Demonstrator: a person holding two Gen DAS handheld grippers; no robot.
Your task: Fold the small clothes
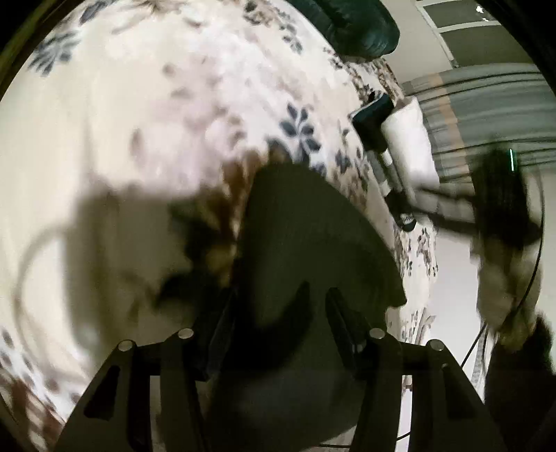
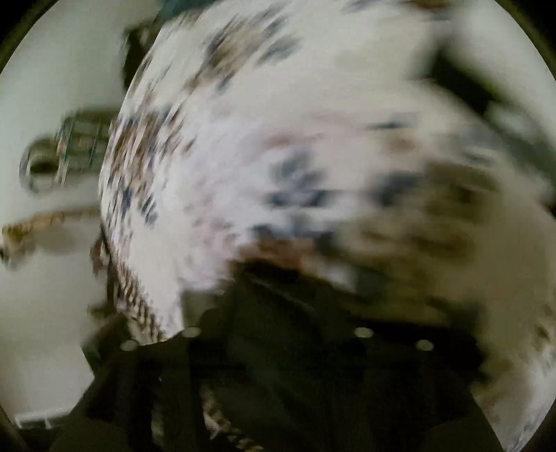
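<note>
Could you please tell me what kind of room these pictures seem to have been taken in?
Most likely a bedroom. The work surface is a bed with a floral bedspread, a white pillow lies at its far end, and grey curtains hang behind.

Bed takes most of both views, covered by a white floral bedspread with blue and brown leaf print. Dark teal cushion at its far end. Beside the bed: white pillow, pale floor. Grey striped curtain behind, white-framed window above it. Hard light from above, strong shadows on the spread. Right wrist view heavily motion-blurred: pale floor, some metallic object, can't identify.
</note>
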